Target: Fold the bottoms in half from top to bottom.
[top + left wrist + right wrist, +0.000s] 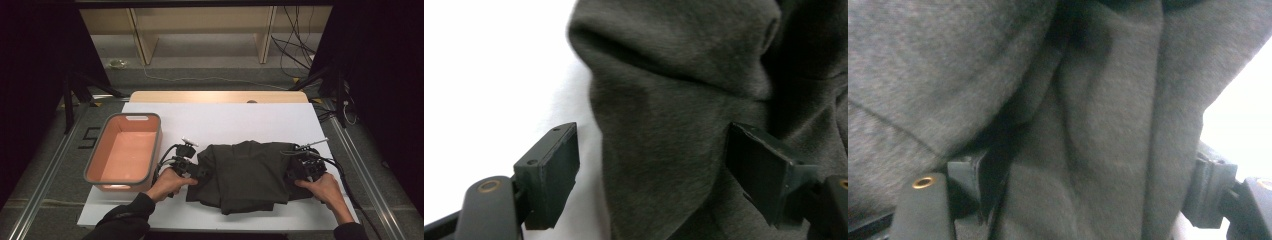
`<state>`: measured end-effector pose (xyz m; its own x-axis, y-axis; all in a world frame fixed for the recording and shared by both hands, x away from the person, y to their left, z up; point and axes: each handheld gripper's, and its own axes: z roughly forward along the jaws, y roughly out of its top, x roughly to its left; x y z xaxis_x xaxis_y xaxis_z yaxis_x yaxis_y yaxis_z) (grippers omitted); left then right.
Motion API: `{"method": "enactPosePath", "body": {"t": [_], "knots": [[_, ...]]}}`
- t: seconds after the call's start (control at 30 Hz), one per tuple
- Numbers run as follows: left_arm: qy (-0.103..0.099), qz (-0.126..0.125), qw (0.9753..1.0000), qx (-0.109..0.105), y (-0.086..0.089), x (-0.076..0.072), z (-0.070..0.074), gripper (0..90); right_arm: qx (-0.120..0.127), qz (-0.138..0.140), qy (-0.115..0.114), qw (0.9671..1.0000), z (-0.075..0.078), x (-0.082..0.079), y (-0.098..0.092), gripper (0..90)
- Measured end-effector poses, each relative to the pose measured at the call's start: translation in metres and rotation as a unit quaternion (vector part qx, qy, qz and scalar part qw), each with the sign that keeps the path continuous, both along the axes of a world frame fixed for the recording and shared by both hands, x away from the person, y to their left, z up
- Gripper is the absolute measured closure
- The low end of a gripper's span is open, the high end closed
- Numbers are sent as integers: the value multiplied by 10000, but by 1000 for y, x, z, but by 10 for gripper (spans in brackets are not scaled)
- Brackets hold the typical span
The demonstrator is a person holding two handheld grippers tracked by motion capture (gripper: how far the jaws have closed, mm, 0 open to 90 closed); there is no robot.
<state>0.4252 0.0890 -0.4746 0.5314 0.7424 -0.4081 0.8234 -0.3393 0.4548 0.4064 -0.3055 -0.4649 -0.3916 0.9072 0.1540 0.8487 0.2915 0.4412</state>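
On the white table cover (230, 117), a dark grey garment (247, 172) is lying in a loosely folded heap near the person's edge, to the right of an empty salmon-coloured bin (125, 152) with a grey rim. From the high view, the left gripper (192, 167) is sitting at the garment's left edge and the right gripper (302, 167) at its right edge, each held by a hand (167, 184) coming in from below. Seen along the left gripper's own jaws, the two black pads (549, 175) are standing wide apart, with a rounded fold of the cloth (674, 125) lying between them; the left pad is over bare white cover and neither pad is pressing the fabric. Seen along the right gripper's jaws, the pads (1210, 190) are likewise spread wide, with fabric (1073, 125) bunching between and partly draping over the left one, and nothing is being clamped.
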Motion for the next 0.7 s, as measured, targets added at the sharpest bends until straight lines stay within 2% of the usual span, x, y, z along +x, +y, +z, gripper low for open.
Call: {"method": "enactPosePath", "body": {"t": [0.13,0.2,0.3,0.37,0.4,0.5,0.6,0.7], "knots": [[30,-91,9999,-32,-5,1,-2,218,42,83,-23,10000,-1,3,-1,232],[78,-52,9999,-125,-8,1,-3,226,55,104,-42,9999,-2,4,-1,228],[42,-125,9999,-99,-11,0,-2,251,107,143,-67,9998,-2,4,0,263],[7,-146,9998,-112,-12,-1,-3,318,288,197,-30,9994,-1,2,0,377],[30,-173,9997,-148,-12,-1,-2,347,404,192,16,9990,-1,1,1,405],[57,-165,9993,-330,-13,-1,-2,493,461,172,71,9988,-1,-2,2,468],[6,-256,9992,-319,-14,-2,-1,643,476,118,106,9987,0,-3,3,543],[23,-209,9988,-439,-15,-2,-1,724,570,63,119,9983,0,-4,4,657]]}}
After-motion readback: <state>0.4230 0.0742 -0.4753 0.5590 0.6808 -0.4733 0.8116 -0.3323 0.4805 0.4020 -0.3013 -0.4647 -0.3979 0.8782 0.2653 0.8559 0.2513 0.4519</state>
